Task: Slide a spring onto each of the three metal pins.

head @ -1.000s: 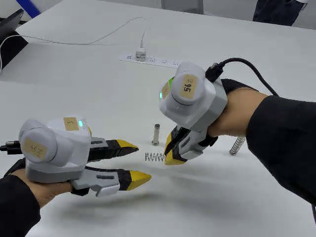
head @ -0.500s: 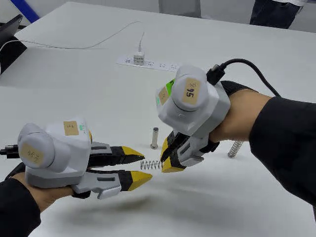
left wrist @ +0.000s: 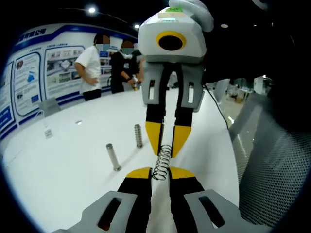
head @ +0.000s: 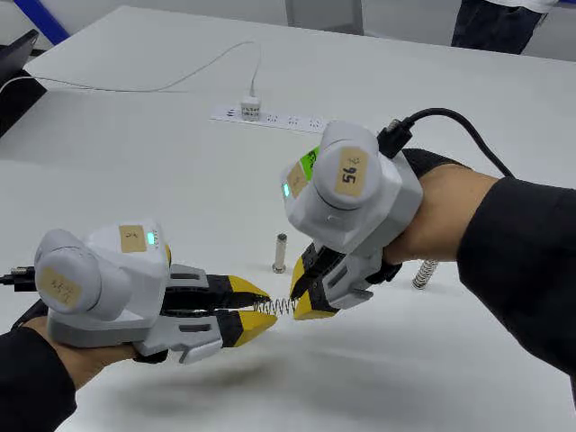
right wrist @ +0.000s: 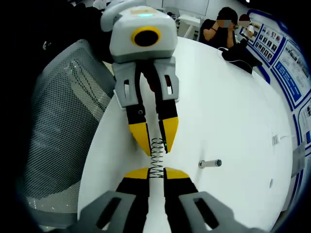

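- White workbench [head: 135,189] runs under both grippers. At its far side, two people [left wrist: 104,65] stand before a wall of blue-and-white posters [left wrist: 36,73]
- The left gripper [head: 263,308] lies low over the bench with its jaws pointing to the person's right. Its yellow tips are pressed in on one end of the spring [head: 274,307]
- The right gripper [head: 300,292] tilts down from above, facing the left one. Its jaws are drawn in and pinch the spring's other end
- The spring bridges the short gap between the two sets of tips and lies roughly level in the head view. In each gripper view it runs straight from that gripper's own tips to the opposite pair
- A bare metal pin [head: 280,252] stands upright on the bench just behind the spring. It is near the right gripper's tips but touches neither gripper
- A second spring [head: 421,274] sits beside the right wrist, on the far side of that gripper from the pin. In the left gripper view it stands upright beyond the bare pin, and I cannot tell whether a pin is inside it
- A black cable [head: 450,117] leaves the back of the right gripper and passes over a black sleeve [head: 522,270]
- A white power strip [head: 279,117] lies farther back on the bench with one plug in it, and a grey mesh chair [right wrist: 58,121] stands off the bench edge
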Demonstrator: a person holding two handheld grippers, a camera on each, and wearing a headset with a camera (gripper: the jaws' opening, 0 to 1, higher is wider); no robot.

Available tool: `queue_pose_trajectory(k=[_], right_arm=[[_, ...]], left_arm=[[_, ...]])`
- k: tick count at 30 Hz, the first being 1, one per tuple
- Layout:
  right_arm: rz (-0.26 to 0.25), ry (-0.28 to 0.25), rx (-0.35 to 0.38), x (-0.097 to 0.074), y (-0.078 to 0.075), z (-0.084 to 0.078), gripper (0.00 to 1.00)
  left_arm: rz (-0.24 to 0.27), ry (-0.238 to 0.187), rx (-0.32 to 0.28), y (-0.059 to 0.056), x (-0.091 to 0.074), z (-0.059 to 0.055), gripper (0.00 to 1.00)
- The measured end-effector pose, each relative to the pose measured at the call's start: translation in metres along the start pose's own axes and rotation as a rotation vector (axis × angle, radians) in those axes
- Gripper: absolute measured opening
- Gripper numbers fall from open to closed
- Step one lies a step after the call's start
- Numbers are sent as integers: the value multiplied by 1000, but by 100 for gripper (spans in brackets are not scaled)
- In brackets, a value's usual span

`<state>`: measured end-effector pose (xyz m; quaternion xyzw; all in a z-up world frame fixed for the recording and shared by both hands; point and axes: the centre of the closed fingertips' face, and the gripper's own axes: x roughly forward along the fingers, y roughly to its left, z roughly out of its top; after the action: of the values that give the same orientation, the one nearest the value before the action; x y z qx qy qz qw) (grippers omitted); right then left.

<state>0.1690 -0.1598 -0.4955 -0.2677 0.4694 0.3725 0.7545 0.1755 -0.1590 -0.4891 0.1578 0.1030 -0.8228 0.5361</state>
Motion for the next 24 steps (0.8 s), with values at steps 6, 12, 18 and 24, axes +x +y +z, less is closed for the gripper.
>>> queue_pose_trajectory(k=[6,12,18,24], right_arm=[[-2,4,-12,-4,1,3,12],[-7,1,-21,-8,1,8,12],[-12,-10,-32,-14,2,16,12],[-20,-21,-46,-18,3,25,12]], left_arm=[[-8,-1,4,0,0,0,13],[-10,2,5,0,0,-1,12],[-14,8,12,-1,0,-2,12],[-14,8,14,-2,1,-2,11]])
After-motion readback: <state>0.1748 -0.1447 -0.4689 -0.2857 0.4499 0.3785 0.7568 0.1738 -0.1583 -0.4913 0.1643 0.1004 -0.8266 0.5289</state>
